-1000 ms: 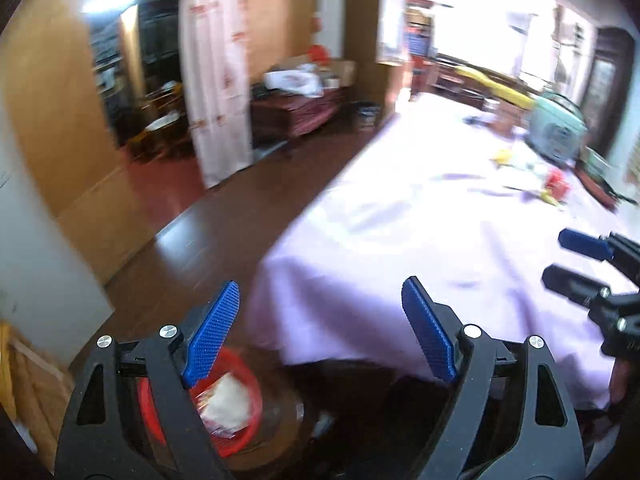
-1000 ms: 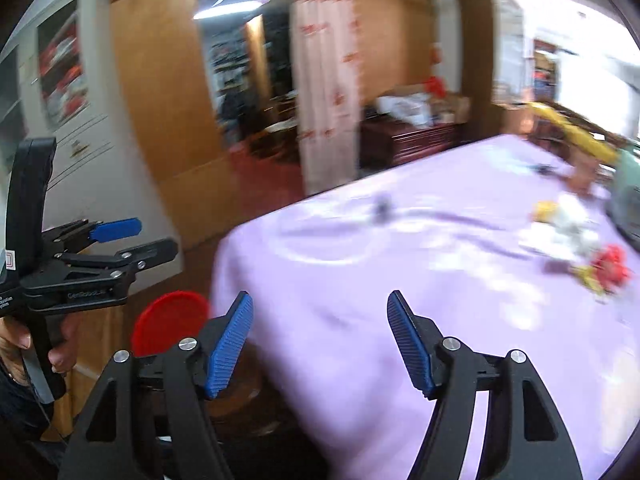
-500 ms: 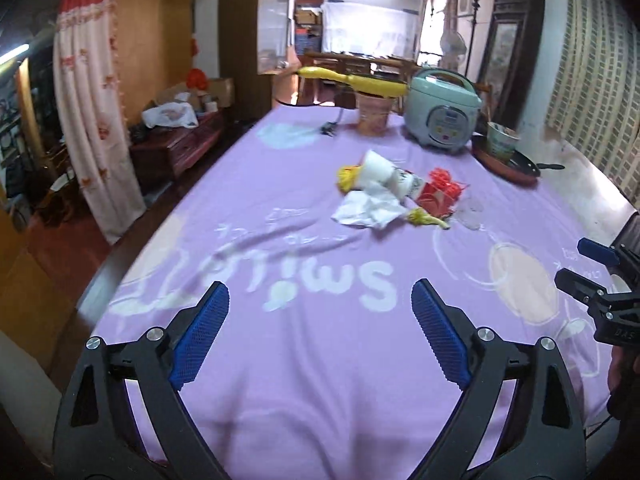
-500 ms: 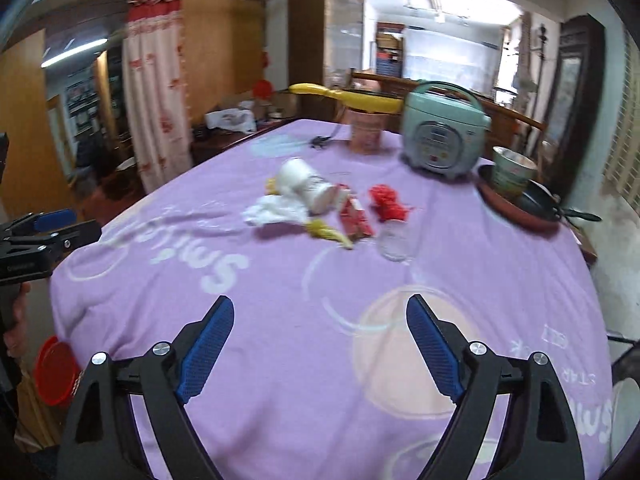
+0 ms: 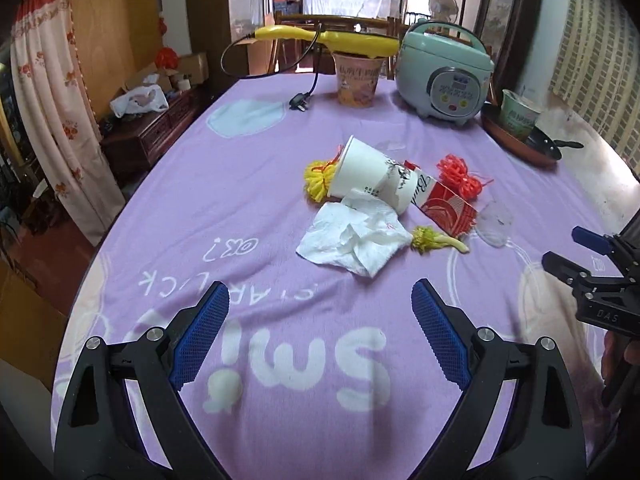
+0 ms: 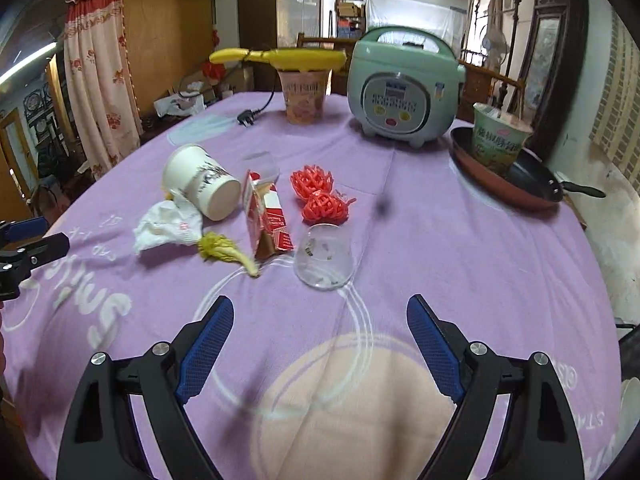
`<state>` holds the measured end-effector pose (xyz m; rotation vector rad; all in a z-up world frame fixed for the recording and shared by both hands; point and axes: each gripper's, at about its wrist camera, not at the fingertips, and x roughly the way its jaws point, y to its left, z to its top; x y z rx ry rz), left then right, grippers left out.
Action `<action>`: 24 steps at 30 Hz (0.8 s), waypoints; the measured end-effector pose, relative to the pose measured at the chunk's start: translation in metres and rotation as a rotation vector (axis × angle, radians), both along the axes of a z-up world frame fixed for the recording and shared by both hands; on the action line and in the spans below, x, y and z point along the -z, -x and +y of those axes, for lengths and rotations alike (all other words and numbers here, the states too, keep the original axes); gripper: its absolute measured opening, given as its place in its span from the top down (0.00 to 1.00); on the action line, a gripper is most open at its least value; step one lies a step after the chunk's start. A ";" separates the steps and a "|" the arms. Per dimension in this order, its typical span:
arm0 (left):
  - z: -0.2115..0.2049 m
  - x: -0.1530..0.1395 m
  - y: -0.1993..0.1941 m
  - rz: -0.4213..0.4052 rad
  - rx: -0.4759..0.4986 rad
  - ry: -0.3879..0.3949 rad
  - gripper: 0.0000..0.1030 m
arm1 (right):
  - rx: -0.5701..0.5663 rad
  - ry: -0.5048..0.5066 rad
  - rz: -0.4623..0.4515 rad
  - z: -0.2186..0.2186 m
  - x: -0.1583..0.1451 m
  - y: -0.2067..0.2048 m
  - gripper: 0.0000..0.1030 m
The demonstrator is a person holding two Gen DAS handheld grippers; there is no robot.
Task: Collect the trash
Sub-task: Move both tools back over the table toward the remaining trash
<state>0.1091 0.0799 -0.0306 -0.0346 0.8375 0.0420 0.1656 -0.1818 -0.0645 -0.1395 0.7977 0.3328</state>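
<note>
Left wrist view looks over a bench (image 5: 256,184) under a purple printed cloth, in a room with a flowered curtain (image 5: 48,100) and dark wooden furniture. The trash lies mid-bench in a cluster: a tipped paper cup (image 5: 372,178), a crumpled tissue (image 5: 356,240), a red carton (image 5: 446,206), red netting (image 5: 460,176), a yellow-green stalk (image 5: 434,239). Behind stand a rice cooker (image 5: 444,80) and a frying pan (image 5: 528,142). The left hand-held gripper (image 5: 320,334) is spread wide, empty. Right wrist view shows plainly an overturned clear cup (image 6: 324,258), only a faint shape in the other; the right hand-held gripper (image 6: 320,344) is likewise spread, empty, short of the trash.
</note>
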 end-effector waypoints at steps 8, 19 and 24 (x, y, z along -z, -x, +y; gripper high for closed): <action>0.012 0.017 -0.017 0.036 0.011 0.047 0.13 | -0.013 0.027 0.066 0.013 0.032 -0.055 0.15; 0.003 0.032 -0.032 0.068 0.072 -0.012 0.13 | -0.032 0.002 0.120 0.026 0.056 -0.089 0.44; -0.003 0.038 -0.043 0.083 0.084 -0.023 0.13 | -0.011 -0.058 0.105 0.015 0.048 -0.084 0.44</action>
